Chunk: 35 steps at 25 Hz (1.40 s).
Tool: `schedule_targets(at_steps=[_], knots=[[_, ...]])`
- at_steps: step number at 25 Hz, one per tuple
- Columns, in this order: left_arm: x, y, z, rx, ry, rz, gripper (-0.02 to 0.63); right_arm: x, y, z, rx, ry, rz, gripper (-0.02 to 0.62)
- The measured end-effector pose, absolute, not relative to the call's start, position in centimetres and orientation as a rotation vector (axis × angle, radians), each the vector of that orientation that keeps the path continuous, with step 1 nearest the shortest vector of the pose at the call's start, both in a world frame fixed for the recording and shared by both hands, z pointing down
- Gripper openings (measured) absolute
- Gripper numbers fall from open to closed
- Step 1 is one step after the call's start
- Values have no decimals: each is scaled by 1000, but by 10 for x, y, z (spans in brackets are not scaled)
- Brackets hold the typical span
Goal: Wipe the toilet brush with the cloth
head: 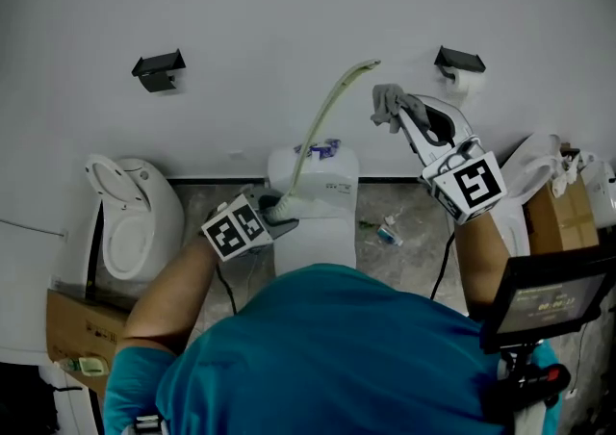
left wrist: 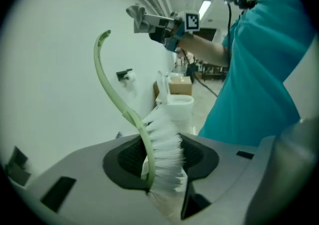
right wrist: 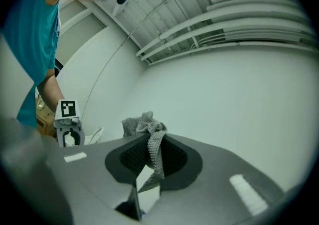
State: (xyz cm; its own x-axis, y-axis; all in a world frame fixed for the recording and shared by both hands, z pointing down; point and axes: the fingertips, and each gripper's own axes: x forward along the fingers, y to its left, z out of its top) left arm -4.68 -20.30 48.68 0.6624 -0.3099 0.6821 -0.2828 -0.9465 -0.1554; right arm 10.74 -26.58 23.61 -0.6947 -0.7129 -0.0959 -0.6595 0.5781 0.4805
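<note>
While clamped, my jaws sit well apart.
Left gripper [head: 281, 204]: curved green, white-bristled toilet brush [head: 318, 125]; right gripper [head: 406, 115]: crumpled, nubby grey cloth [head: 387, 101].

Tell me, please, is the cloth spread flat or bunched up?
Bunched up: the cloth crumples in a wad pinched by the right gripper.

Toilet brush [head: 322, 120] head mostly hidden inside left hand-held gripper [head: 281, 206] in head view; toilet [head: 313, 183] bowl under person's shirt [head: 327, 346]; floor litter [head: 388, 231] too small to identify.
</note>
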Motion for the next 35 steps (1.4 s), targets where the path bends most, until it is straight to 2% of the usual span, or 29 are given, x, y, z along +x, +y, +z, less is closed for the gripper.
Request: schedule_targets(at_steps=[6,11,17,25,35], knots=[[-67,-235,494,-2421,696,-1447,173,59,-250,311,950,-2694,-557,46],[-67,-246,498,-2253,703,-1515,173,1,-241,361,756,-2609,-559,46],[-56,-253,498,-2129,676,-1569,173,-36,-252,395,683,-2453,-651,46],[-53,-256,499,-2028,657,-1601,173,-52,-260,424,662,-2316,-730,46],[-50,-258,493,-2018,667,-1556,173,-38,-273,414,743,-2269,-763,46]])
